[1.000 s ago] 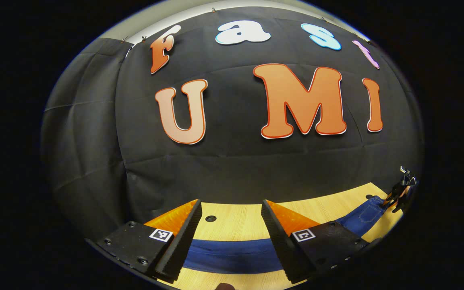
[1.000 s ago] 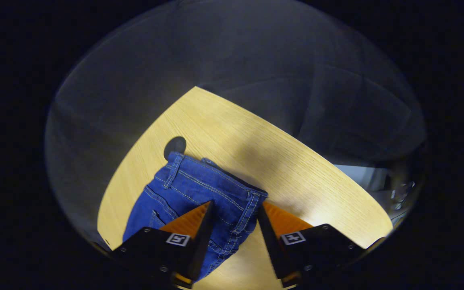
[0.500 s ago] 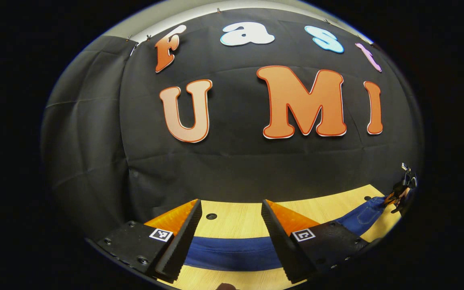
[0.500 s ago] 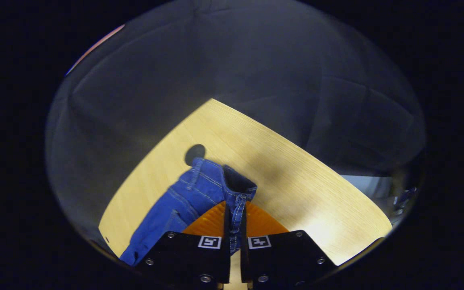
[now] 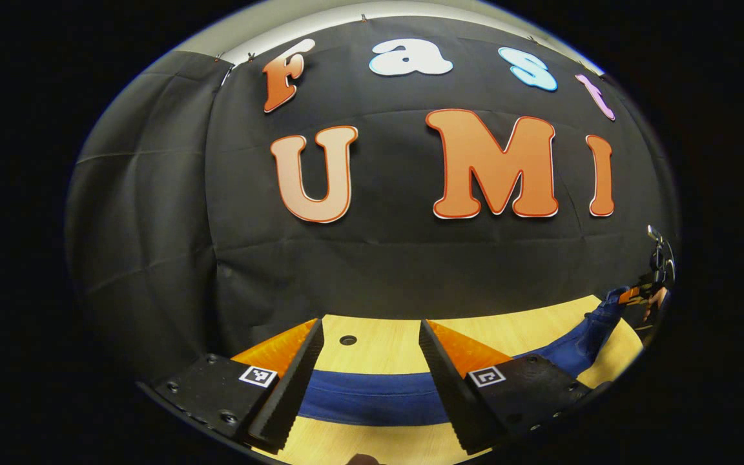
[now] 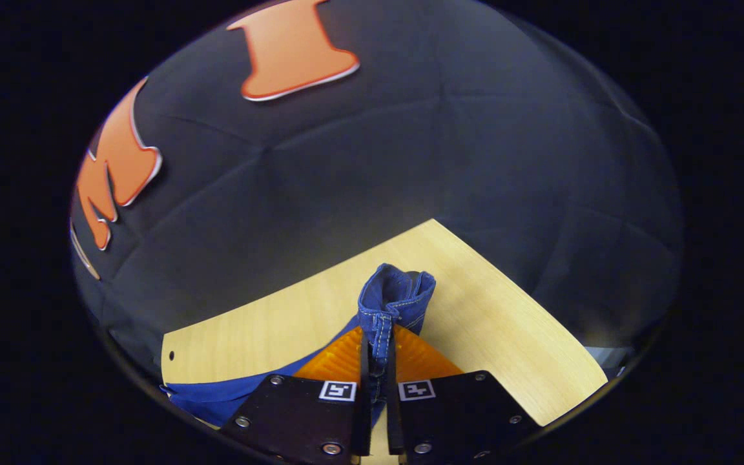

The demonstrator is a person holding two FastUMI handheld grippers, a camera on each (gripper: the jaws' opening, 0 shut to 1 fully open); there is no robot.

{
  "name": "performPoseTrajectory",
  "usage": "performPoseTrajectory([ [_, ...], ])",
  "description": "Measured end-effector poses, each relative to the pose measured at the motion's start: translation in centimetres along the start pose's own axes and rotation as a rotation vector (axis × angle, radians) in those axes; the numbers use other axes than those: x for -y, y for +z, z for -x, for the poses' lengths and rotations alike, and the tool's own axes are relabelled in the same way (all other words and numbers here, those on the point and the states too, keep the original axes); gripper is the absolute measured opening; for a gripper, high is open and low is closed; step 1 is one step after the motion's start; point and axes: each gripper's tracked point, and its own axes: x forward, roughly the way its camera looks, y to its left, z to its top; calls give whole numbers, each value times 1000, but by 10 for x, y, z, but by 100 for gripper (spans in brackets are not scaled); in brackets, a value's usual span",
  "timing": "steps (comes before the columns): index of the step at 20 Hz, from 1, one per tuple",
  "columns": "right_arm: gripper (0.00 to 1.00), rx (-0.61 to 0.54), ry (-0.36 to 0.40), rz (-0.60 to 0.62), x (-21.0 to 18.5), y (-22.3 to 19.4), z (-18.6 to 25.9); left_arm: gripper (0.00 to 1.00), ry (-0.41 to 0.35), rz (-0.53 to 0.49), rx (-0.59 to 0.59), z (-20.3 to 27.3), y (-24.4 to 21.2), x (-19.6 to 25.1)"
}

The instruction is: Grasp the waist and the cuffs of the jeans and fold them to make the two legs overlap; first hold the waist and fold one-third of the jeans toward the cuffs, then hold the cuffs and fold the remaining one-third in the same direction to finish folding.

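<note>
Near the desk's (image 6: 507, 336) far right corner, the right gripper (image 6: 375, 361) is clamped on the jeans' (image 6: 392, 300) bunched waist; the left gripper (image 5: 369, 361) hangs apart above the leg.

No word, number or brand can be read on the tools or on the cloth between them. The only signs are small square white tags with black block patterns, a machine code and not letters.

On the left gripper (image 5: 370, 326), one coded tag (image 5: 257, 376) sits on the base of its left finger and another tag (image 5: 487, 376) on the base of its right finger, well apart.

On the right gripper (image 6: 377, 332), the left-finger tag (image 6: 337, 390) and the right-finger tag (image 6: 418, 390) lie nearly side by side, parted only by the pinched seam of the blue denim jeans (image 6: 394, 294).
</note>
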Motion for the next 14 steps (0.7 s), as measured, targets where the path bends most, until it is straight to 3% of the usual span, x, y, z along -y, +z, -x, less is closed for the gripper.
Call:
performPoseTrajectory([
  [9,9,108,158,303,-29,7,21,92,7,89,-7,4,-27,-87],
  [14,9,31,262,468,-32,-16,7,92,31,137,-57,-2,-58,-137],
])
